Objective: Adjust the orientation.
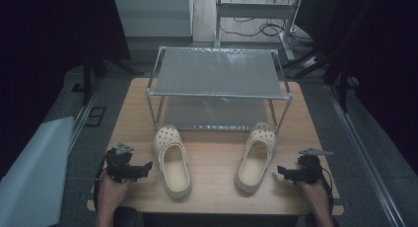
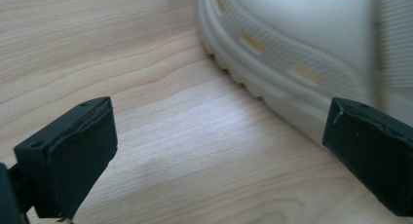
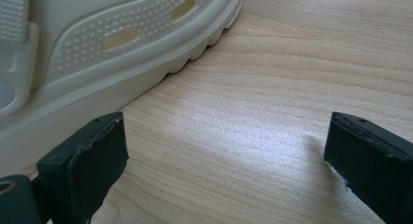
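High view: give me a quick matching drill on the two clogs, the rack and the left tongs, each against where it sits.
1. left clog
2. right clog
3. rack
4. left tongs

a. far half of the table
b. by the right tongs
c. table's near left edge
d. just right of the left tongs

Pairs: 1-d, 2-b, 3-a, 4-c

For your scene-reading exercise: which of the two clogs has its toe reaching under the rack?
The right clog: its toe lies by the rack's right front leg, under the edge. The left clog stops short.
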`<state>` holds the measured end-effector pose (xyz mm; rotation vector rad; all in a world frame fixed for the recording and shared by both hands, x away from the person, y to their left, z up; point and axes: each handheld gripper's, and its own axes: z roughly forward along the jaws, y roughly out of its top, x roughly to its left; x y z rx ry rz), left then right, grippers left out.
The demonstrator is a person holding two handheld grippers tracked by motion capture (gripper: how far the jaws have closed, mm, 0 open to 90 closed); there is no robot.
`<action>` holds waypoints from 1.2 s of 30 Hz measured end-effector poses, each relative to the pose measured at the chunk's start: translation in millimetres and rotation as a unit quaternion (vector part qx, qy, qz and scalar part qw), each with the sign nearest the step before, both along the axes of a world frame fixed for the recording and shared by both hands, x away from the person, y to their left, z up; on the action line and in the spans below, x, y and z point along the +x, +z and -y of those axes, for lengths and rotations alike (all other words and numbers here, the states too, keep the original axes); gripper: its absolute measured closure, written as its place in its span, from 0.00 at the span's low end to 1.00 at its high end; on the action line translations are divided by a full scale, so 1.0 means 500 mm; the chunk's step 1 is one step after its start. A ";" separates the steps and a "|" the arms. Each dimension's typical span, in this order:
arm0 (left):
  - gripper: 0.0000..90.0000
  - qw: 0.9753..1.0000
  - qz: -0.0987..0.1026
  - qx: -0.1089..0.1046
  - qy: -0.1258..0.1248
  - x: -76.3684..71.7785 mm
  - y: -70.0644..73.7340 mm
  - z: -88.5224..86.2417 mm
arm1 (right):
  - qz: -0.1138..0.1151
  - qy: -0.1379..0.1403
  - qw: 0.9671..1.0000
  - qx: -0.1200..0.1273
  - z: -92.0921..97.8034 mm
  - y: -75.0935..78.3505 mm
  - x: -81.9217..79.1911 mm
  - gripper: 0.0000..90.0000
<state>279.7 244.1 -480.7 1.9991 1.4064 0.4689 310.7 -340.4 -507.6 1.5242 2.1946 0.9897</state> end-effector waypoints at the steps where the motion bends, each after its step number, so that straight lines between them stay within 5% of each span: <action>1: 0.00 1.000 0.001 -0.001 -0.002 -0.002 0.004 0.002 | 0.001 0.000 1.000 0.000 0.001 0.000 0.000 0.02; 12: 0.00 0.999 0.017 -0.016 -0.034 -0.024 0.044 0.035 | -0.007 -0.003 1.000 0.003 0.004 -0.001 0.000 0.03; 19: 0.00 0.999 0.015 -0.027 -0.041 -0.017 0.046 0.050 | -0.011 -0.001 1.000 0.002 0.003 -0.003 0.001 0.04; 29: 0.00 0.998 -0.007 -0.001 -0.062 0.005 0.019 0.108 | -0.003 -0.002 1.000 0.002 0.003 0.000 0.000 0.04; 33: 0.03 0.999 -0.012 0.019 -0.050 0.008 0.009 0.109 | 0.003 0.001 1.000 -0.001 0.001 0.000 0.000 0.03; 36: 0.04 0.999 -0.016 0.014 -0.043 0.006 0.009 0.098 | 0.004 0.000 1.000 -0.001 0.000 0.000 0.000 0.03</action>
